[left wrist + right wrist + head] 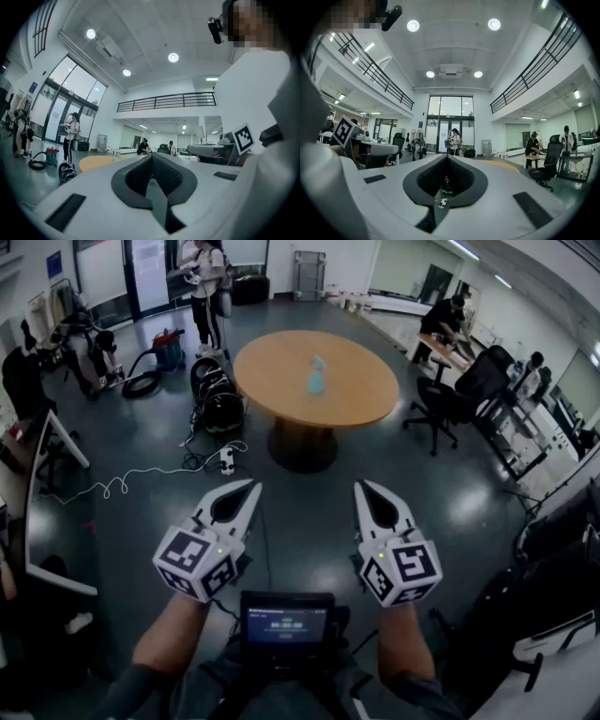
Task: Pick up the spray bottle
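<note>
A pale blue spray bottle [316,375] stands upright near the middle of a round wooden table [281,362] across the room, far ahead of both grippers. My left gripper [254,485] is held low at the left, jaws together, nothing in them. My right gripper [361,485] is beside it at the right, also shut and empty. In the left gripper view the closed jaws [151,157] point level, with the table's edge [96,162] just showing beyond them. The right gripper view shows its closed jaws [447,159] aimed across the room; the table [506,164] shows only as an orange sliver there.
A dark floor lies between me and the table. Cables and a white power strip [226,460] trail at the left, beside vacuum cleaners [217,399]. An office chair [441,404] stands right of the table. People stand at the back left [208,287] and sit at desks at the right [448,320].
</note>
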